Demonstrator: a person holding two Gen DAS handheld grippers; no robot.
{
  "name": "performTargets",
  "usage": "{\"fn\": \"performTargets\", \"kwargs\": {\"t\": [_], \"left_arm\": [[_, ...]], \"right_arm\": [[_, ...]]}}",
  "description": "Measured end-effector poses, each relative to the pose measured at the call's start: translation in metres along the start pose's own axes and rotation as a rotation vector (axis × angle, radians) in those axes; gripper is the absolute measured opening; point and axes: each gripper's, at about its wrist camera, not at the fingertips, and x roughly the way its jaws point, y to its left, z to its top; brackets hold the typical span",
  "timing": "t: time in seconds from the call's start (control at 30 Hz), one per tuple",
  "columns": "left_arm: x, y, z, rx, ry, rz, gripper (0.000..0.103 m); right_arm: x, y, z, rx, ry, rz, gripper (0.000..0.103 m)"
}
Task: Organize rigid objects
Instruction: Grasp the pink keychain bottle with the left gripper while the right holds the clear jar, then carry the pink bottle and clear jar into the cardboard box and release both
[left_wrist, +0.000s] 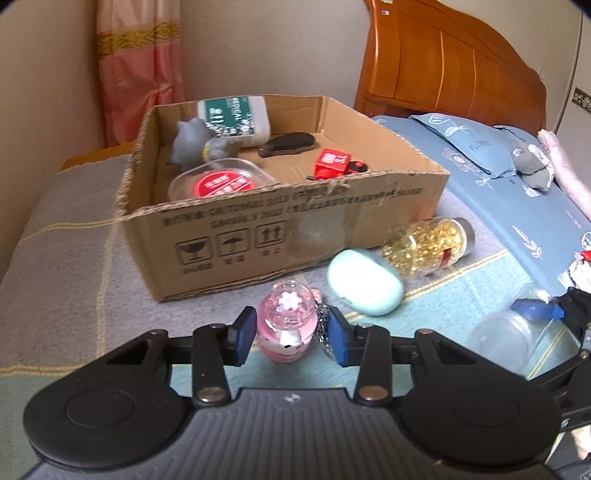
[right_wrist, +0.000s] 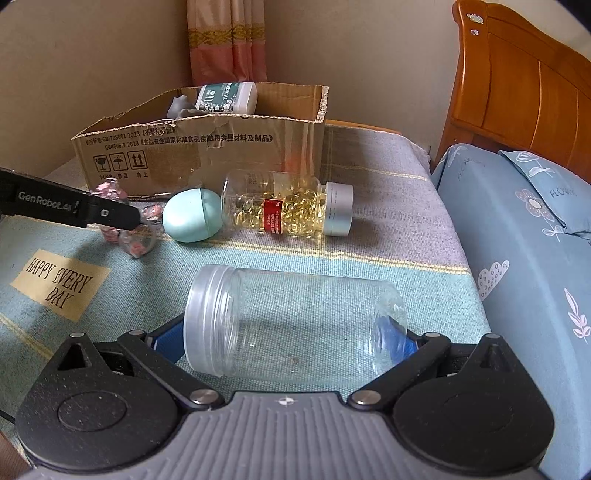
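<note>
My left gripper (left_wrist: 291, 338) is shut on a pink see-through toy bottle (left_wrist: 286, 321) with a key chain, which stands on the blanket just in front of the cardboard box (left_wrist: 229, 229). A clear empty jar (right_wrist: 295, 321) lies on its side across my right gripper (right_wrist: 282, 338), and a blue pad meets each end of it. Between the box and the jar lie a mint egg-shaped case (left_wrist: 364, 282) and a bottle of golden capsules (left_wrist: 424, 243). Inside the box are a white medical bottle (left_wrist: 232, 118), a grey toy (left_wrist: 195, 142), a red-lidded tub (left_wrist: 221, 182) and a red toy (left_wrist: 330, 164).
Everything sits on a striped blanket (right_wrist: 369, 258) over a bed. A blue pillow (right_wrist: 517, 229) and quilt rise along the right, with the wooden headboard (right_wrist: 517, 92) behind. A wall and a pink curtain (left_wrist: 136, 66) stand past the box.
</note>
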Motion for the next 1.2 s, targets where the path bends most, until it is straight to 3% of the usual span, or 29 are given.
{"fn": "performTargets", "kwargs": {"t": [0.47, 0.6, 1.2], "left_arm": [[0.009, 0.005, 0.001, -0.051, -0.005, 0.004, 0.042], [0.008, 0.007, 0.003, -0.042, 0.008, -0.004, 0.041], [-0.028, 0.003, 0.024, 0.164, 0.118, -0.059, 0.040]], "right_arm": [[-0.013, 0.003, 0.009, 0.043, 0.035, -0.019, 0.103], [-0.013, 0.006, 0.011, 0.027, 0.061, -0.027, 0.094], [-0.039, 0.008, 0.045, -0.191, 0.043, 0.145, 0.094]]}}
